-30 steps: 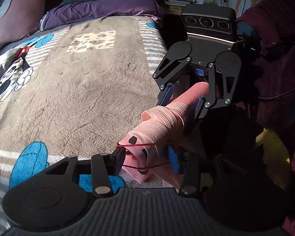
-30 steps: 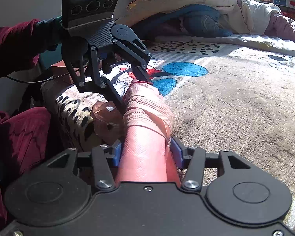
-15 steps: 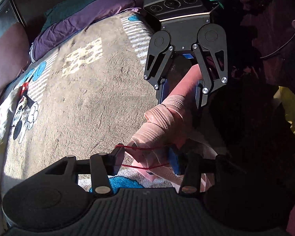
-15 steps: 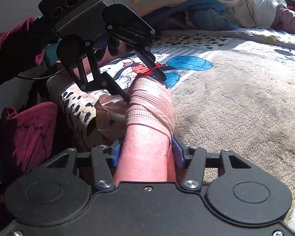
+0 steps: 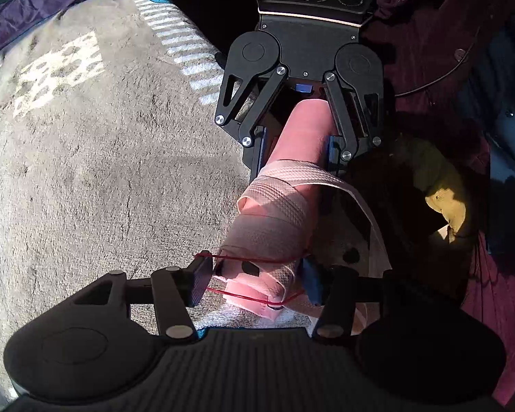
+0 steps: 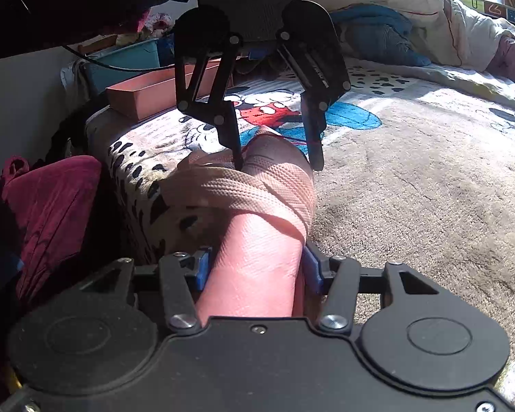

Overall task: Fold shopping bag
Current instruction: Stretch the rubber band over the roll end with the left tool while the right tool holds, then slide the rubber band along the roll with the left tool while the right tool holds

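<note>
The pink shopping bag [image 5: 278, 226] is rolled into a tight tube with its ribbed handle strap [image 6: 257, 189] wound around it. My right gripper [image 6: 256, 271] is shut on the tube's near half, also seen head-on as the right gripper [image 5: 295, 158]. My left gripper [image 5: 255, 279] points steeply down over the tube's other end, and its jaws are opening. A red rubber band [image 5: 250, 259] is stretched around the outside of both left fingers. The tube's tip sits between them with a gap on one side. In the right wrist view the left gripper [image 6: 277, 159] straddles the tip.
All this hangs over the edge of a bed with a grey cartoon-print blanket [image 5: 86, 171]. A pink open box [image 6: 147, 96] and a teal bin [image 6: 127, 61] stand at the bed's corner. Piled duvets [image 6: 395, 10] lie behind. A maroon sleeve [image 6: 51, 206] is on the left.
The left gripper swung round and tilted down until it faces the right gripper along the tube. Its jaws widened, stretching the red band. The right gripper kept its hold in place.
</note>
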Demonstrator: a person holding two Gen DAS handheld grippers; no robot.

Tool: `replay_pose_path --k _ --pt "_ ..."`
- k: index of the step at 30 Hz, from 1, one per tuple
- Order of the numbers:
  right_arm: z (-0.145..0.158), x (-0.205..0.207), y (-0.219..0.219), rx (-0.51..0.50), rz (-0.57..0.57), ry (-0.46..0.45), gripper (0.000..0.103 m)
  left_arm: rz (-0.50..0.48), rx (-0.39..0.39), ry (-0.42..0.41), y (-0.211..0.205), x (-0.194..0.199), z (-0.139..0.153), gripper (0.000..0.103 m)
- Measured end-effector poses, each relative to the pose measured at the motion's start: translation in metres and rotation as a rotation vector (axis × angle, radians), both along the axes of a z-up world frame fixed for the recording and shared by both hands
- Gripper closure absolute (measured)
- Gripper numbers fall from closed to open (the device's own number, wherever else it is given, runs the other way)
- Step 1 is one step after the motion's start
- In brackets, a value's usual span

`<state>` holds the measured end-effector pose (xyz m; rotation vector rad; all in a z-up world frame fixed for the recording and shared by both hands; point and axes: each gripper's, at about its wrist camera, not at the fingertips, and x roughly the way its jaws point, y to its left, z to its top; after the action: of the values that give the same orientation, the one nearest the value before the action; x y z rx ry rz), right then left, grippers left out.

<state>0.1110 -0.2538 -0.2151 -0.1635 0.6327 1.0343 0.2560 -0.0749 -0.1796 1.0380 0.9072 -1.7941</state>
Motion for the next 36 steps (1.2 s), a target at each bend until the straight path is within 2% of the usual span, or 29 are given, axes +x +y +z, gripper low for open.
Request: replay_pose_path --k 3,8,11,15,17,20,22,25,28,31,36 --pt "-0.002 -0.001 -0.002 0.006 0.002 -0.015 0.052 0.049 -0.016 0.123 0.005 0.014 -0.018 0.043" --pt "-0.009 -0.005 -0.01 0.069 -0.036 -0.015 0.052 0.271 -0.237 0.291 0.053 0.031 -0.036 0.043" --pt "-0.014 -0.006 -0.015 0.123 -0.059 -0.006 0.053 0.393 -0.33 0.366 0.073 0.03 -0.045 0.043" --pt "-0.018 -0.003 -0.02 0.179 -0.083 0.025 0.053 0.474 -0.363 0.422 0.082 0.032 -0.044 0.042" --pt "-0.02 0.001 -0.025 0.226 -0.102 0.064 0.055 0.522 -0.345 0.472 0.08 0.036 -0.041 0.041" --pt "-0.019 0.0 -0.024 0.225 -0.1 0.064 0.055 0.508 -0.343 0.445 0.078 0.031 -0.03 0.042" --pt "-0.017 -0.001 -0.023 0.211 -0.079 0.049 0.055 0.452 -0.317 0.376 0.074 0.021 -0.02 0.042" --pt "-0.012 -0.004 -0.016 0.128 0.0 -0.017 0.055 0.335 -0.255 0.239 0.058 0.004 -0.009 0.043" --pt "-0.006 0.001 -0.011 0.059 0.083 -0.051 0.055 0.224 -0.246 0.128 0.049 -0.004 -0.003 0.042" --pt "-0.004 0.005 -0.011 0.032 0.122 -0.052 0.054 0.18 -0.245 0.107 0.046 -0.003 0.0 0.042" --pt "-0.006 0.006 -0.014 0.044 0.117 -0.041 0.054 0.149 -0.291 0.047 0.052 -0.01 -0.002 0.042"
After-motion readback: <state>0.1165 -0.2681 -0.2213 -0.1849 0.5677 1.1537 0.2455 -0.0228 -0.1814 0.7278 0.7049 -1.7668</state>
